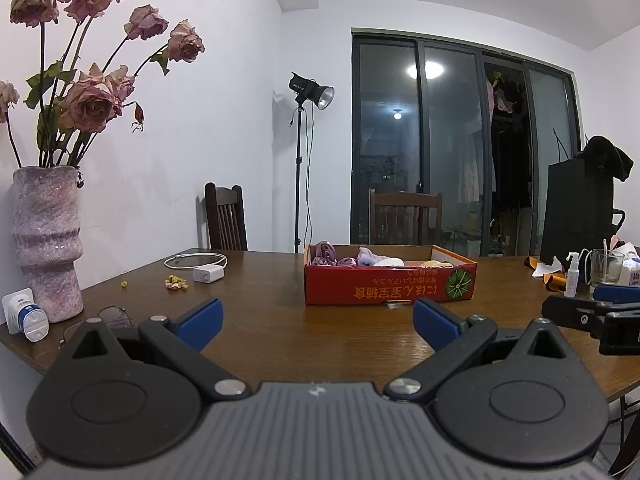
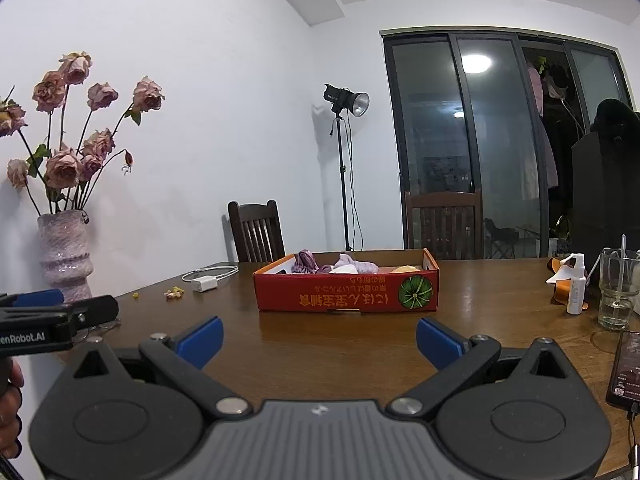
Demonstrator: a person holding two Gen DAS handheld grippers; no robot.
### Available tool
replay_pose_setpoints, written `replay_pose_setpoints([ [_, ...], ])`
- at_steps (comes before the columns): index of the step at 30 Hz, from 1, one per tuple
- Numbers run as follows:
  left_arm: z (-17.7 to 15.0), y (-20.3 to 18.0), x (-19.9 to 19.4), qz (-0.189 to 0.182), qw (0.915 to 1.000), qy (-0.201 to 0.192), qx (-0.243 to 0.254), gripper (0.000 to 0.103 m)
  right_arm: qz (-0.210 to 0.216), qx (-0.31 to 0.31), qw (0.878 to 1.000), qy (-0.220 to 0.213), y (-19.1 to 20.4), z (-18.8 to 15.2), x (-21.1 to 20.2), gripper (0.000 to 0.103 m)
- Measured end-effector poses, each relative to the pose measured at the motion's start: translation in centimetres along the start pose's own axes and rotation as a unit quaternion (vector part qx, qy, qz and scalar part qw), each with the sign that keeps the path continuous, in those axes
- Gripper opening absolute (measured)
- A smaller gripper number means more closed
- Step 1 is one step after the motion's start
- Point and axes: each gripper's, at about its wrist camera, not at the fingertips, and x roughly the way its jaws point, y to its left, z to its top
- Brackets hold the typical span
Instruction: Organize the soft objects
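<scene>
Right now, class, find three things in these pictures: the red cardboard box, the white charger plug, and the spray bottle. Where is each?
red cardboard box (image 2: 344, 290): right wrist view, on its printed front wall.
white charger plug (image 1: 207, 274): left wrist view, on the block's top face.
spray bottle (image 2: 576, 286): right wrist view, on its white body.

Open tabletop ahead; obstructions at both flanks.

Bare table lay between the wide-spread blue fingers and the red box at 12 o'clock. At 3 o'clock stood a glass, spray bottle and phone; at 9 o'clock, the vase.
</scene>
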Motion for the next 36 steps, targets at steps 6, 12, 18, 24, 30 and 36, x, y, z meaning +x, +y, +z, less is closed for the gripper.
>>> replay_pose_setpoints([
  [6,-0.02,0.0,0.01,0.0,1.0,0.0,0.0,0.103,0.0,0.001,1.0,0.002,0.08,-0.08,0.12,0.103],
  [12,-0.01,0.0,0.01,0.001,1.0,0.0,0.001,0.103,-0.001,0.002,1.0,0.003,0.1,-0.11,0.15,0.103],
  [18,-0.06,0.09,0.07,0.002,1.0,0.001,0.001,0.103,-0.003,0.001,1.0,-0.003,0.17,0.01,-0.03,0.103],
  [24,-0.05,0.29,0.08,0.002,1.0,0.003,-0.003,0.103,-0.004,0.001,1.0,-0.001,0.28,-0.14,-0.05,0.103],
  [30,0.08,0.39,0.01,0.0,1.0,-0.002,-0.004,0.103,-0.003,0.001,1.0,0.001,0.26,-0.22,-0.04,0.103],
  [36,0.06,0.25,-0.16,-0.003,0.9999,-0.01,0.0,0.103,-0.002,0.001,1.0,0.002,0.27,-0.29,0.0,0.103],
])
